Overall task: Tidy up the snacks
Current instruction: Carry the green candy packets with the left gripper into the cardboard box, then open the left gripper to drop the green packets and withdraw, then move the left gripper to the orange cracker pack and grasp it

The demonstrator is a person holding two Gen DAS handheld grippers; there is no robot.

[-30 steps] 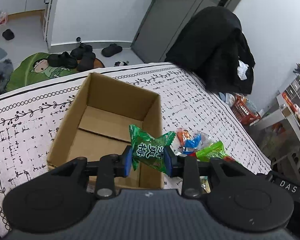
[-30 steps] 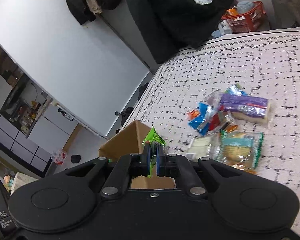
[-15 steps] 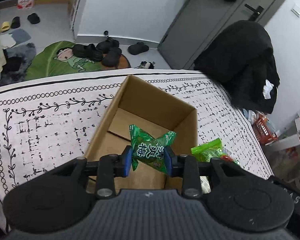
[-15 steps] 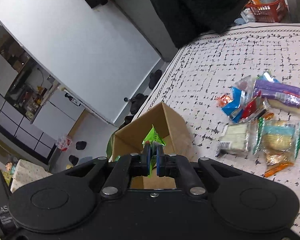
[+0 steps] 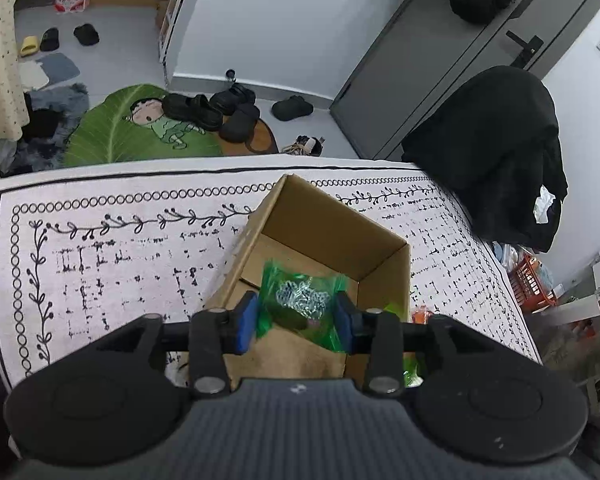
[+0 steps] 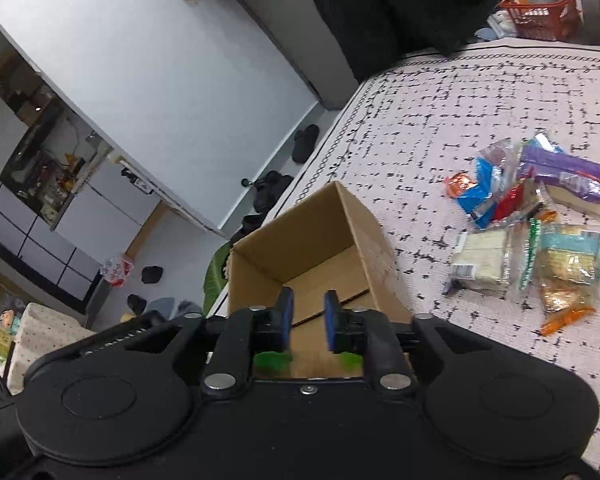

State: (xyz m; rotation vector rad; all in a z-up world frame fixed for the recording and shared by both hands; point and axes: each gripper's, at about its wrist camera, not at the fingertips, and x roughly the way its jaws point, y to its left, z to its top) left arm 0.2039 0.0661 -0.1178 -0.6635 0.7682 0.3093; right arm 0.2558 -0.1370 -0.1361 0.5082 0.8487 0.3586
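An open cardboard box [image 5: 332, 236] stands on the patterned white cloth [image 5: 120, 260]. My left gripper [image 5: 296, 318] hovers over its near end with its jaws opening. A green snack packet [image 5: 300, 300] shows blurred between the blue pads [image 5: 247, 322], loose and dropping into the box. My right gripper [image 6: 309, 316] is over the same box [image 6: 300, 248], its jaws opening with nothing between them. A blurred green packet [image 6: 272, 360] shows just below its fingers. A pile of snack packets [image 6: 532, 216] lies on the cloth to the right of the box.
A black coat [image 5: 492, 152] hangs over a chair past the table's far right corner. Shoes and a green leaf mat [image 5: 120, 132] lie on the floor beyond the far edge. A red basket [image 6: 540, 16] sits on the floor.
Both grippers have opened and let go of their green packets, which now fall blurred toward the box. Both hands moved further over the box.
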